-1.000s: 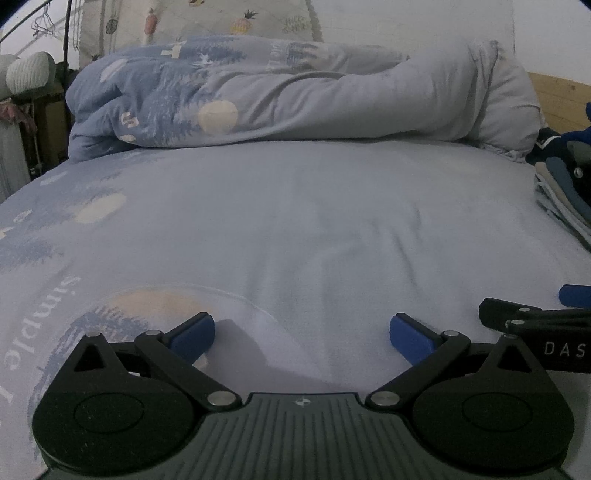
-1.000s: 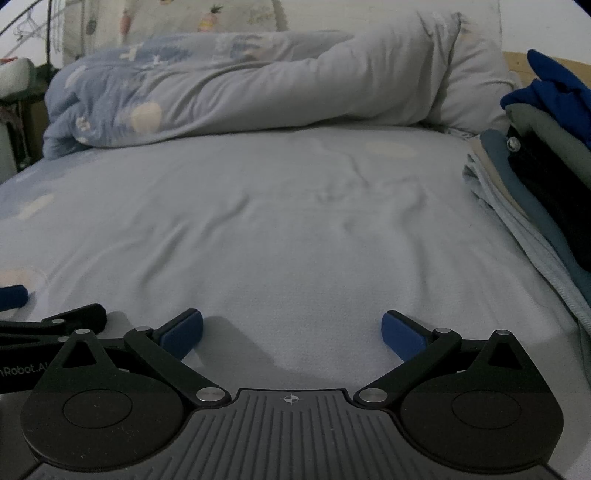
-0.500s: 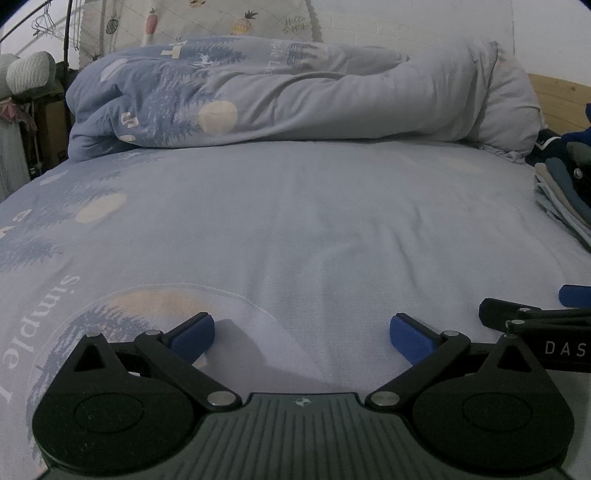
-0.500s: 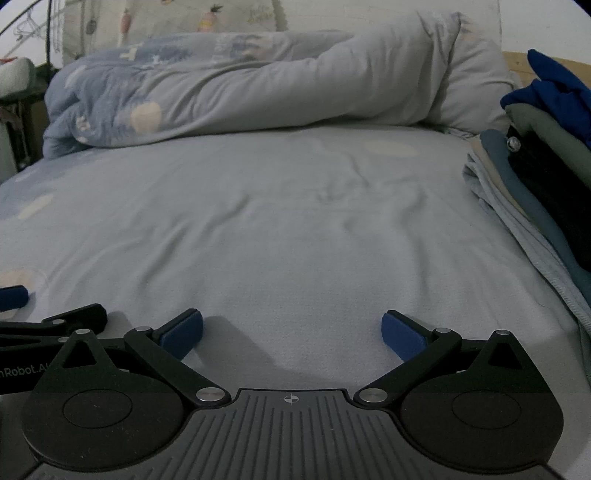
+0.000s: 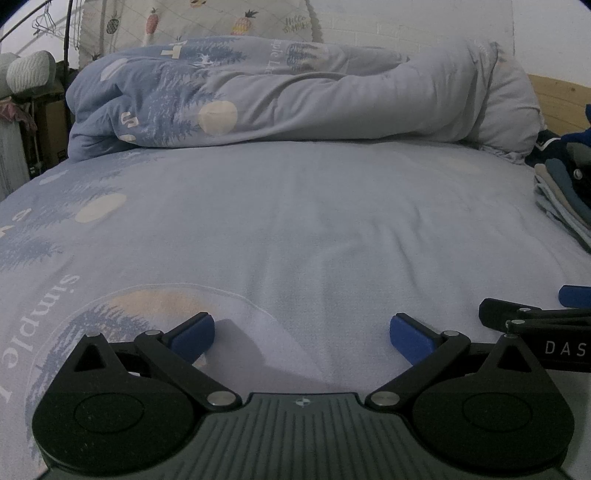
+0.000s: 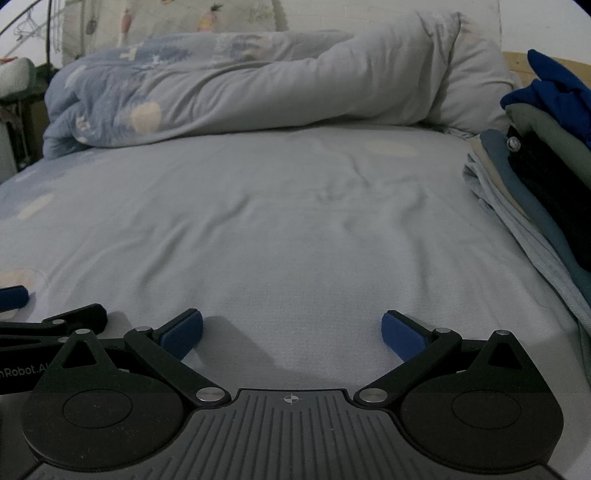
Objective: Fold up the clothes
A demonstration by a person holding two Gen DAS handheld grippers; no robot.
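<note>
A stack of folded clothes (image 6: 535, 177) in blue, green, black and pale tones lies at the right edge of the bed; it also shows in the left wrist view (image 5: 565, 192). My left gripper (image 5: 301, 336) is open and empty, low over the pale blue bed sheet (image 5: 295, 221). My right gripper (image 6: 291, 332) is open and empty, resting beside it over the sheet (image 6: 277, 221). Each gripper's side shows in the other's view: the right one (image 5: 535, 325) and the left one (image 6: 44, 325). No loose garment lies between the fingers.
A rolled duvet (image 5: 277, 99) with tree and moon print lies across the far end of the bed, also in the right wrist view (image 6: 240, 85). A pineapple-print cloth (image 5: 199, 22) hangs behind it. Furniture stands past the left edge (image 5: 26, 110).
Both views have shifted very slightly; the grippers stay open and low over the sheet. Nothing was taken hold of or let go.
</note>
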